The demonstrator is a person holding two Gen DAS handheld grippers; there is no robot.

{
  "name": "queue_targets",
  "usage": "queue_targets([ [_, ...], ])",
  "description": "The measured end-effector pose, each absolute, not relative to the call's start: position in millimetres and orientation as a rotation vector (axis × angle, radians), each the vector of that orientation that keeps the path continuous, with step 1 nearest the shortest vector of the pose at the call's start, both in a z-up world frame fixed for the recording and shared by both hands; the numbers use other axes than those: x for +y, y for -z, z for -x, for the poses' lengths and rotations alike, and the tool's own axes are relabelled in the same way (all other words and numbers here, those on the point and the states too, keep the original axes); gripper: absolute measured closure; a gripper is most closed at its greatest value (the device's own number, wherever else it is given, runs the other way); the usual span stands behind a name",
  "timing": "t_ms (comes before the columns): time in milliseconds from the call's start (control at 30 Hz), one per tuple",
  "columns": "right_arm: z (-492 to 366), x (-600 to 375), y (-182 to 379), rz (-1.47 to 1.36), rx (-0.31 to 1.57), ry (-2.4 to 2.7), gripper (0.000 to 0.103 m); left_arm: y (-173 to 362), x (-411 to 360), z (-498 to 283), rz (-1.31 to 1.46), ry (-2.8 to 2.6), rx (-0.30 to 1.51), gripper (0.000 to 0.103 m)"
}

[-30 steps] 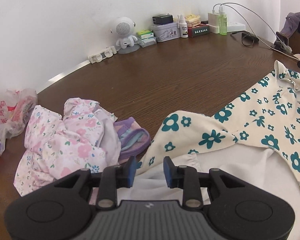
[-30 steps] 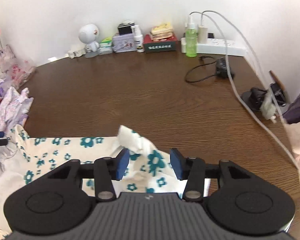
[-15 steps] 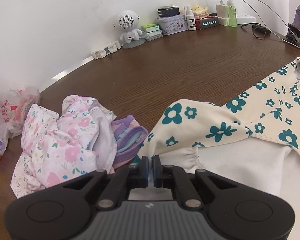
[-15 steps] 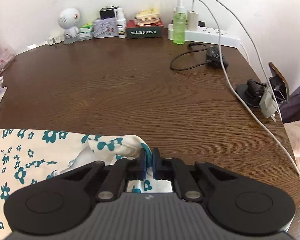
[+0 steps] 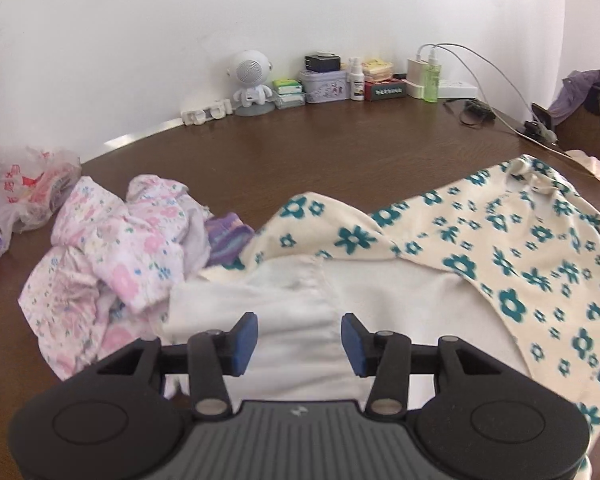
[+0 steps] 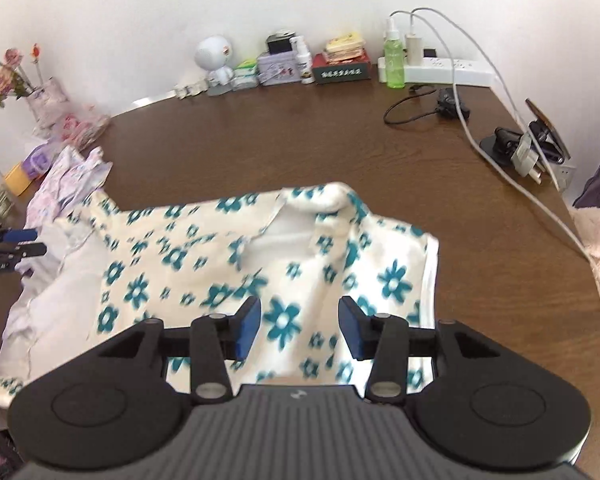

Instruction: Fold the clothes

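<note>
— Brown wooden table (image 6: 300, 148) against a white wall: where does the garment sit?

— A cream garment with teal flowers (image 6: 284, 264) lies spread across the near part of the table, its plain white inner side (image 5: 284, 304) turned up along the left portion. Its collar (image 6: 320, 204) is bunched toward the far edge.

— State of each gripper?

— The left gripper (image 5: 298, 338) hovers over the white inner side, jaws spread wide, holding nothing. The right gripper (image 6: 298, 328) hovers over the flowered cloth, jaws likewise spread and empty.

— Adjacent items?

— A crumpled pink floral garment (image 5: 112, 248) lies just beside the cream one on its left, touching it, with a purple cloth (image 5: 226, 236) between them. A plastic bag (image 5: 24, 192) sits farther left. Along the wall stand a white robot figure (image 5: 250, 80), a tin (image 5: 324, 86), a green bottle (image 6: 394, 60) and a power strip (image 6: 448, 70). Cables (image 6: 500, 92) run down the table's right side.
</note>
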State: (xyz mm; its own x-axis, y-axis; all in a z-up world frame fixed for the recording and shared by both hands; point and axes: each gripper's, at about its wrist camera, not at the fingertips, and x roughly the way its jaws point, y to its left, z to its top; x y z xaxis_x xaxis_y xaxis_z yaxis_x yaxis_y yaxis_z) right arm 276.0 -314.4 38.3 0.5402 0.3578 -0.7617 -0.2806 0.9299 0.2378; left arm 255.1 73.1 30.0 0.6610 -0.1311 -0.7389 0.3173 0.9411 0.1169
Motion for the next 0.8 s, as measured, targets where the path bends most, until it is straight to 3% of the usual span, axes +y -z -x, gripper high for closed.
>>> queue_targets([
  [33,-262,-310,-34,-0.093,0.953,-0.411,0.064,-28,71,-247,-0.244,0.270,0.819,0.058],
  [100,-247,-297,-22,-0.067,1.027,-0.452,0.082,-24,68,-230,-0.241,0.298,0.834,0.058],
  [367,-252,-283,-5,-0.063,1.030,-0.348,0.081,-2,65,-202,-0.231,0.325,0.873,0.058],
  [433,-255,-283,-1,-0.049,1.023,-0.328,0.087,2,68,-203,-0.213,0.318,0.880,0.056],
  [500,-254,-283,0,-0.023,1.027,-0.311,0.102,4,71,-202,-0.195,0.311,0.876,0.056],
  [667,-245,-287,-4,0.022,1.078,-0.302,0.101,4,71,-201,-0.192,0.297,0.867,0.056],
  [800,-242,-292,-17,-0.016,1.074,-0.290,0.083,5,71,-201,-0.193,0.289,0.858,0.056],
])
